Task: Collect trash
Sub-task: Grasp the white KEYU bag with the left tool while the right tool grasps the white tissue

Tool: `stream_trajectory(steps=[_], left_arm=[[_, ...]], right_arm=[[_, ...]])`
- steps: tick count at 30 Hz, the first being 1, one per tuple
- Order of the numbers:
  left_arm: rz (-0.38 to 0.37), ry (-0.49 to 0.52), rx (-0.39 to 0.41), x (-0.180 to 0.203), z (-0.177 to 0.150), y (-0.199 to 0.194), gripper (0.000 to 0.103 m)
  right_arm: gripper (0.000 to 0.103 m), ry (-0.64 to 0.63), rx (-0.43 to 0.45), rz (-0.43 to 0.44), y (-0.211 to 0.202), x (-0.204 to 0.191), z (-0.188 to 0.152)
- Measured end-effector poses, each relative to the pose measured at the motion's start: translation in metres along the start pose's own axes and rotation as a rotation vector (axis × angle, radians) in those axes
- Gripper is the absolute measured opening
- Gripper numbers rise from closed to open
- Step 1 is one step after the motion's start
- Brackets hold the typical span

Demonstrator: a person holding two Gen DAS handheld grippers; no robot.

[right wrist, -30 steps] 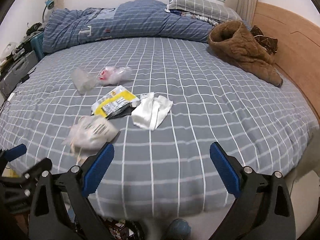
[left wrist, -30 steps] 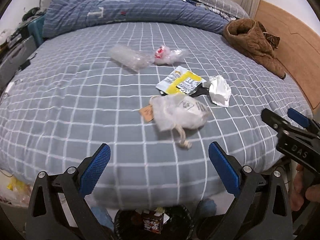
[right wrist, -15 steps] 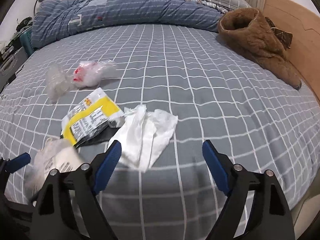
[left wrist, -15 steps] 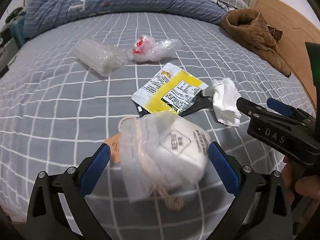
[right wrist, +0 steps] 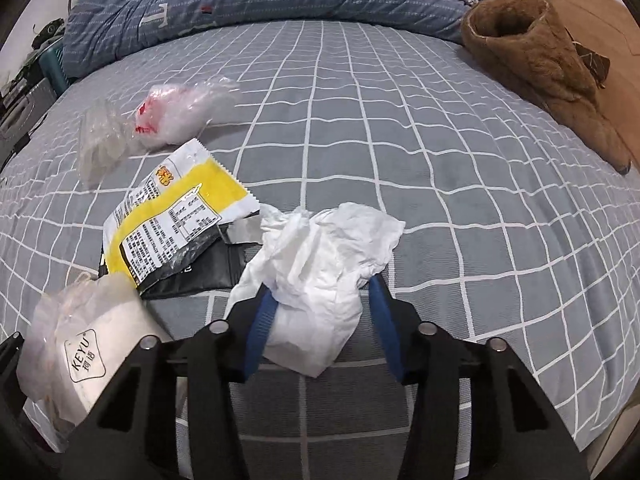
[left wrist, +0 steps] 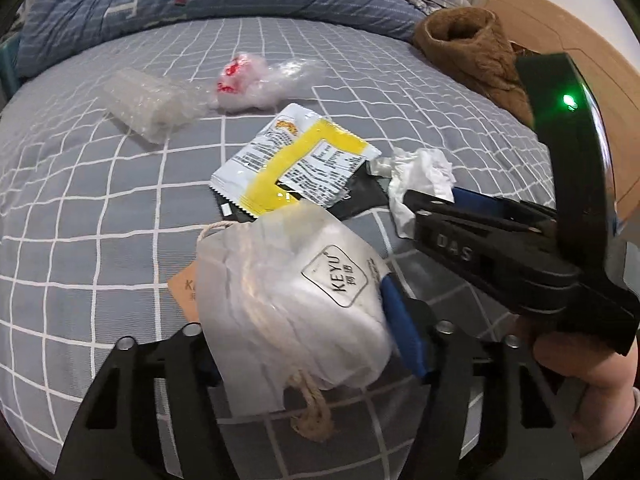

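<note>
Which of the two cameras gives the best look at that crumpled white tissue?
The right wrist view: the crumpled white tissue sits front and centre, almost whole, between the fingers of the right hand-held gripper. In the left wrist view it is smaller, off to the side, partly hidden behind that gripper.
</note>
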State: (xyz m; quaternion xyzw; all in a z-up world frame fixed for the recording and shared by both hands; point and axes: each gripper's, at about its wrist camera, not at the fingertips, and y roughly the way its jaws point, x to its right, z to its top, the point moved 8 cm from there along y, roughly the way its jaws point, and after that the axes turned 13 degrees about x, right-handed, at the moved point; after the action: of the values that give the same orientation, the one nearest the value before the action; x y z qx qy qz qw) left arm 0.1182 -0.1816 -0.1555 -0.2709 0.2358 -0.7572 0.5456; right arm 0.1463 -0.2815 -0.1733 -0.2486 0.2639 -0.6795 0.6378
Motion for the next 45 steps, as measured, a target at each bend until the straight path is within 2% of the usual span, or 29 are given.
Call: stream_trajectory(steps=[3, 8, 11, 18, 33, 45], left_arm=[[-0.025, -0.004, -0.007, 0.005, -0.002, 0.000, 0.046], [-0.023, 0.007, -0.002, 0.010, -0.003, -0.002, 0.039], [-0.027, 0.005, 0.004, 0.010, -0.002, -0.009, 0.036], [-0.047, 0.012, 0.018, 0.010, 0.002, -0.031, 0.033], [-0.004, 0.030, 0.058, 0.007, 0.007, -0.077, 0.032], [0.055, 0.024, 0.104, -0.007, -0.002, -0.119, 0.032]], right_arm=[[0.031, 0.004, -0.006, 0.008, 0.001, -0.001, -0.001], [0.011, 0.007, -0.011, 0.019, -0.001, -0.003, -0.001], [0.007, -0.008, -0.003, 0.010, -0.005, -0.004, -0.001], [0.005, 0.005, 0.019, 0.007, -0.021, -0.001, 0.003], [0.005, 0.023, 0.074, 0.003, -0.075, 0.003, 0.006], [0.005, 0.027, 0.110, 0.021, -0.136, -0.010, -0.017]])
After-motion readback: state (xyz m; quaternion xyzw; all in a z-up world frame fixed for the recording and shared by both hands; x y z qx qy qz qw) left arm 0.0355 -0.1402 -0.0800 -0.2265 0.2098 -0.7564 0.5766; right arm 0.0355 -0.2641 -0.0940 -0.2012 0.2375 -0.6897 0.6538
